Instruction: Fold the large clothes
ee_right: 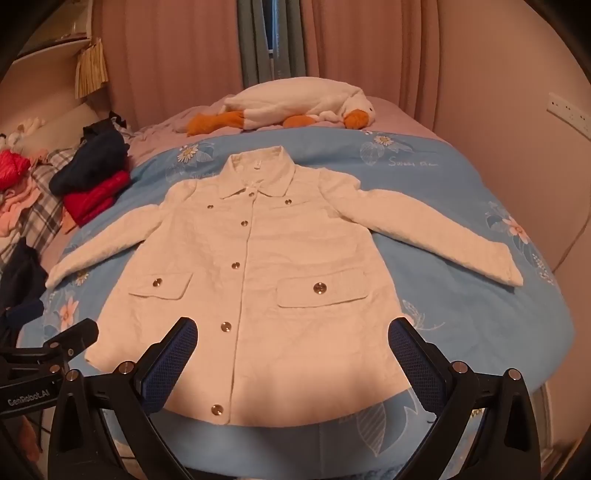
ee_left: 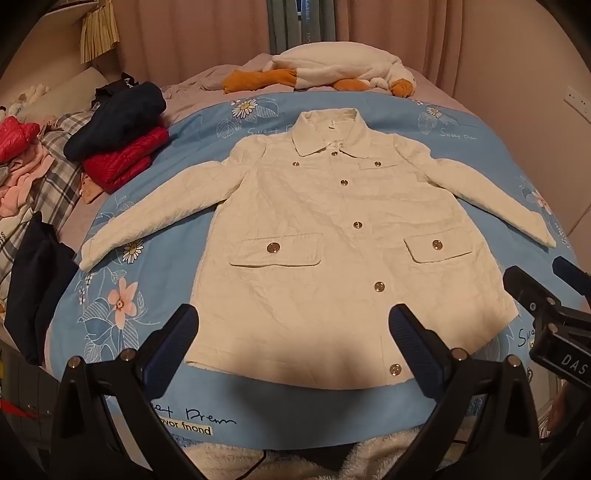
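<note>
Covering most of the bed [ee_left: 436,83], a blue floral quilt [ee_left: 177,302], printed with daisies, a pink flower and script lettering. Behind, pink curtains [ee_left: 192,33] across the far wall, with a green strip at the gap.

Spread flat on the quilt, front up: a white jacket [ee_left: 332,236], collar toward the curtains, hem toward the cameras. Buttoned down the middle with metal snaps, two flap pockets at the waist, both sleeves stretched out and angled down to either side. Creased all over, not yet folded.

Lying along the far end of the bed, beyond the collar, a white plush goose [ee_left: 332,66] with orange beak and feet, clear of the jacket.

Stacked at the left, just off the quilt's edge, a folded navy garment [ee_left: 122,118] on top of a folded red one [ee_left: 122,162]. Farther left, a plaid cloth [ee_left: 59,177] with loose pink and red clothes heaped on it; nearer the camera, a dark garment [ee_left: 40,280] draped at the bed's side.

Hovering over the hem, left gripper [ee_left: 293,332], fingers spread wide, nothing between them, the blue pads apart above the lower front. Alongside it, right gripper [ee_right: 291,343], likewise spread wide and empty, poised above the hem near the lowest snaps. Seen at the edge of each other's view, black frames side by side, neither touching the cloth as far as can be told.

Small on the right wall, a white socket plate [ee_left: 578,101].
</note>
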A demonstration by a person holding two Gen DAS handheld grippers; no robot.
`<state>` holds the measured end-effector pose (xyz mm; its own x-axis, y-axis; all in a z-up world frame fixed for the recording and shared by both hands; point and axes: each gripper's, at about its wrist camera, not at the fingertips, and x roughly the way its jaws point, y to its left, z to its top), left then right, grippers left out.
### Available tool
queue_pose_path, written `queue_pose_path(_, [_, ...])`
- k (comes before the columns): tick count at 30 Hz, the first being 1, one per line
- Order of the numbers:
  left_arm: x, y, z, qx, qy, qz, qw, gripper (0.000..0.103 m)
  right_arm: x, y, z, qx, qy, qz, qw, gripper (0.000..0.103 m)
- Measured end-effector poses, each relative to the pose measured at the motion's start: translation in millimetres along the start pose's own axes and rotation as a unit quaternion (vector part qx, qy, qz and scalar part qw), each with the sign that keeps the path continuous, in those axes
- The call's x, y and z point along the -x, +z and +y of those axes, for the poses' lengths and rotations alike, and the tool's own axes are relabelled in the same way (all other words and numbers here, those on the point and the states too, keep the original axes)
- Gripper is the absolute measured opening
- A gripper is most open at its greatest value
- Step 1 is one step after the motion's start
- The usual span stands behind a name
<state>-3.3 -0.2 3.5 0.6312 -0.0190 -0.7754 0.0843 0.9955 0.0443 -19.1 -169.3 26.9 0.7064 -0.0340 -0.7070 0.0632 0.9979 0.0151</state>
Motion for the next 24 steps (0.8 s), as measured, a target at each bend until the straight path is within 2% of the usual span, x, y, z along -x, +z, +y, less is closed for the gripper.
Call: queue_pose_path(24, [2.4,-1.7,-0.6,-0.004,0.002,0.002,1.0,0.103,1.4,-1.2,-0.5,0.001,-0.002,0.0,1.0,0.102])
